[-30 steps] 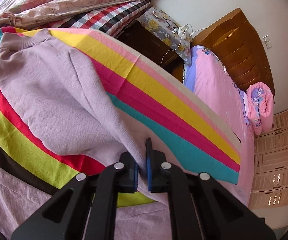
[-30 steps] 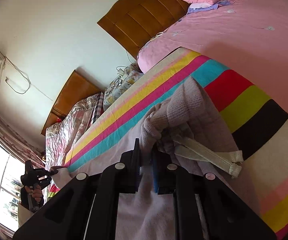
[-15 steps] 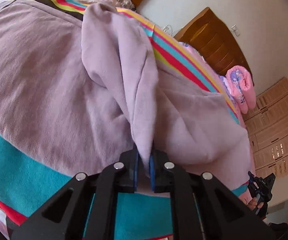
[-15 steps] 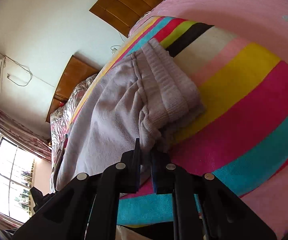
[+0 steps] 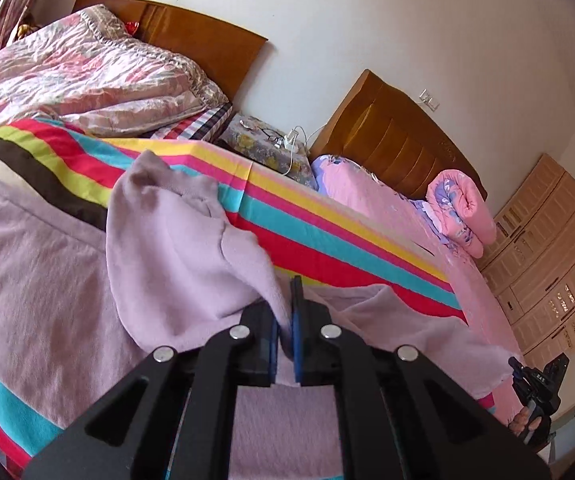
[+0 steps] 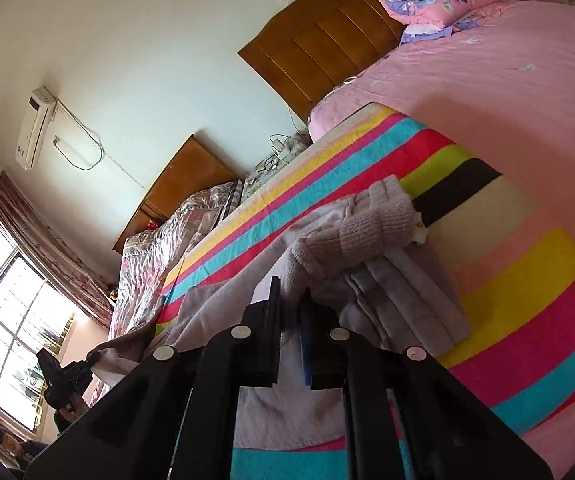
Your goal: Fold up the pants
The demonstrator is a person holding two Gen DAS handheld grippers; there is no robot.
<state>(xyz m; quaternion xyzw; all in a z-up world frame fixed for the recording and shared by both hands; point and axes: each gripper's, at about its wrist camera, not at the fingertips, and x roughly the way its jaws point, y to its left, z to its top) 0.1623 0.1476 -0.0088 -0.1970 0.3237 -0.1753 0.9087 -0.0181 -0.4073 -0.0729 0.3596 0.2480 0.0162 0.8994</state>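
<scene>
Lilac knit pants (image 5: pixel 47 280) lie on a rainbow-striped blanket (image 5: pixel 327 236) on the bed. My left gripper (image 5: pixel 285 304) is shut on a leg end of the pants, which drapes up from its jaws in a fold (image 5: pixel 175 232). My right gripper (image 6: pixel 291 300) is shut on the ribbed waistband end of the pants (image 6: pixel 367 228), lifted slightly off the striped blanket (image 6: pixel 527 280). The right gripper also shows at the far right of the left wrist view (image 5: pixel 535 388), and the left gripper at the lower left of the right wrist view (image 6: pixel 67 376).
A pink bed sheet (image 6: pixel 487 80) with a rolled pink quilt (image 5: pixel 463 208) lies beyond the blanket. A second bed with a floral quilt (image 5: pixel 67 80), a nightstand with cables (image 5: pixel 271 144), wooden headboards (image 5: pixel 399 148) and a wardrobe (image 5: pixel 547 260) stand around.
Both grippers have tilted up and lifted with the pants held, so the views now show the headboards and wall. The leg fold hangs lower and looser than half a second ago.
</scene>
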